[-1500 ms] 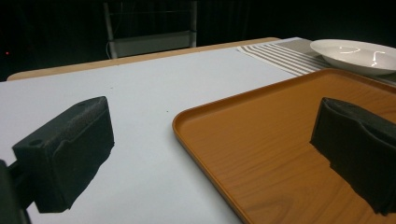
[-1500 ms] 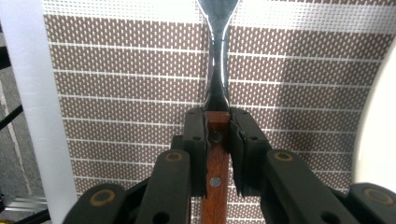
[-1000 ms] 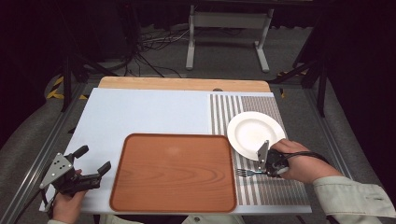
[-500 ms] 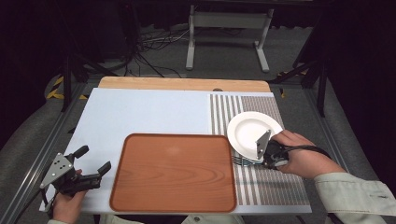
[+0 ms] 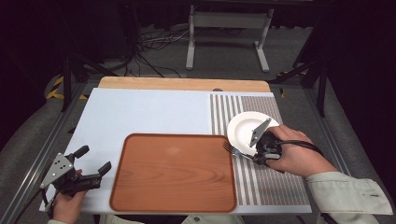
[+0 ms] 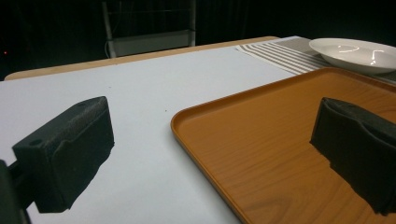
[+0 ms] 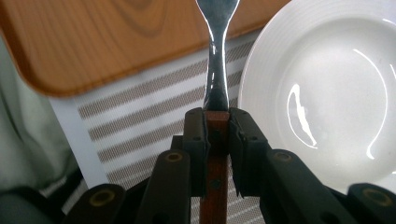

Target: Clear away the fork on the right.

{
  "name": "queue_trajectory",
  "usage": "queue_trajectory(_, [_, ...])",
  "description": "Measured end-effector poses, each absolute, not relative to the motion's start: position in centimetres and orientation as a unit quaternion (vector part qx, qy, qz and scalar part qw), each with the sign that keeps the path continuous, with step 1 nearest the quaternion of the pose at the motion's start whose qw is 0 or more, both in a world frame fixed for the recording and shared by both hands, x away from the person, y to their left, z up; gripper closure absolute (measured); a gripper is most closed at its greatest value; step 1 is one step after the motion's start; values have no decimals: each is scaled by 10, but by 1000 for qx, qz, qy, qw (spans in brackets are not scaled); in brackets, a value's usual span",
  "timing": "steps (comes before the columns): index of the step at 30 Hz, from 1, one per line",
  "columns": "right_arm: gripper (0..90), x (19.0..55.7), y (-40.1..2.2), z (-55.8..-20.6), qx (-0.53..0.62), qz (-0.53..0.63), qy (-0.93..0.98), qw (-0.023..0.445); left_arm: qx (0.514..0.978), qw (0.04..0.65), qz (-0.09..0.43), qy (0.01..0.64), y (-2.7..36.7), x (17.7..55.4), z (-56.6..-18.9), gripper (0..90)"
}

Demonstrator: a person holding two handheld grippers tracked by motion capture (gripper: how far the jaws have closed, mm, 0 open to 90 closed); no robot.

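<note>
Left gripper (image 5: pixel 91 169), jaws wide apart and empty, rests beside the wooden tray (image 5: pixel 173 171). Right gripper (image 7: pixel 216 122) clamps the fork (image 7: pixel 217 56) by its wooden handle, above the striped mat (image 5: pixel 261 179) beside the white plate (image 5: pixel 245 129). The fork likely handles light, rigid, its steel neck slippery; the handle offers the surest grip.

One fork (image 5: pixel 232 150), one plate (image 5: pixel 243 128), one tray (image 5: pixel 173 172), two mats (image 5: pixel 149 112).

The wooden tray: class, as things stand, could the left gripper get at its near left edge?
Probably yes. The left gripper is open with nothing between its jaws, and bare mat lies between it and the wooden tray. The right gripper, holding the fork, is on the far side.
</note>
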State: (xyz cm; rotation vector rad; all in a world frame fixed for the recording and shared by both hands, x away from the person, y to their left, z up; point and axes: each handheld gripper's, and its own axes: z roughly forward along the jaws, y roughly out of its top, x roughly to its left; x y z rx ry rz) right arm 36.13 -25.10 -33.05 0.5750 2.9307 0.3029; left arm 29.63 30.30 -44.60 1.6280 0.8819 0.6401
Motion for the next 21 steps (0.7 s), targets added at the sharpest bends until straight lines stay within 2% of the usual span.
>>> queue_trajectory(10, [783,361,-233,-323,288,145,944,62,690,558,271,373,303,296,-446,2])
queue_trajectory(21, [783,359,-214,-325,344,176,921,47,691,558,272,371,303,296,-446,2])
